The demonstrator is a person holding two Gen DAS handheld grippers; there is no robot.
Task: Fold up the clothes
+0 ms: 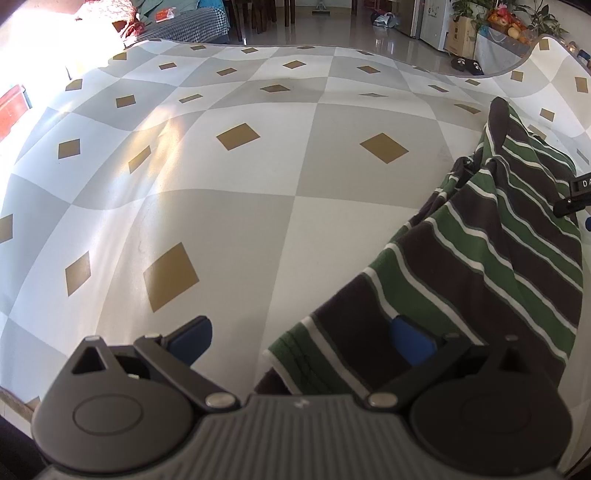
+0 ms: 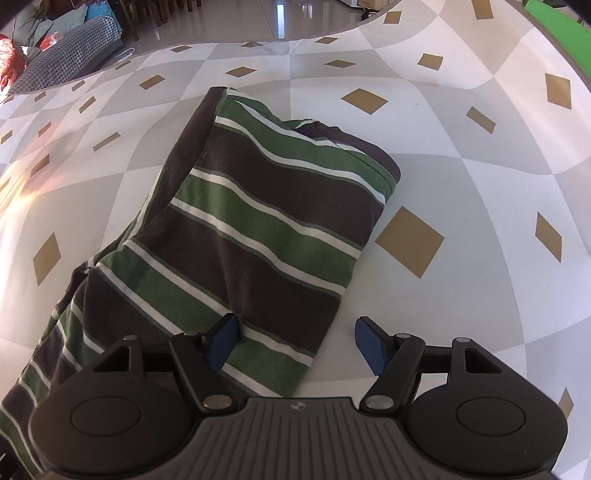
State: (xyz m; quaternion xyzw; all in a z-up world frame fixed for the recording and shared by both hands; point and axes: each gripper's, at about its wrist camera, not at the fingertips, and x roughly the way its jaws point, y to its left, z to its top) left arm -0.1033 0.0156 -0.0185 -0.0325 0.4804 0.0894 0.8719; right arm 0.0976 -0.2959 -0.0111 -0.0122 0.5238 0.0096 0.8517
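A striped garment [image 2: 258, 221], dark brown with green and white bands, lies folded in a long bundle on the checked tablecloth [image 2: 461, 177]. My right gripper [image 2: 297, 345] stands open over the garment's near right corner; its left blue pad [image 2: 223, 341] is over the cloth and its right pad [image 2: 369, 347] over the bare tablecloth. In the left wrist view the same garment [image 1: 480, 258] fills the right side. My left gripper [image 1: 303, 339] is open above its near left hem, one blue pad [image 1: 412, 341] over the fabric, the other pad [image 1: 194, 338] over the tablecloth [image 1: 229, 221].
The tablecloth has grey and white squares with gold diamonds. Beyond the table's far edge are a glossy floor [image 1: 332, 29], a houndstooth sofa [image 1: 184, 26], plants and fruit [image 1: 509, 22]. A green surface [image 2: 554, 29] shows at the top right. Part of the other gripper [image 1: 576, 195] shows at the right edge.
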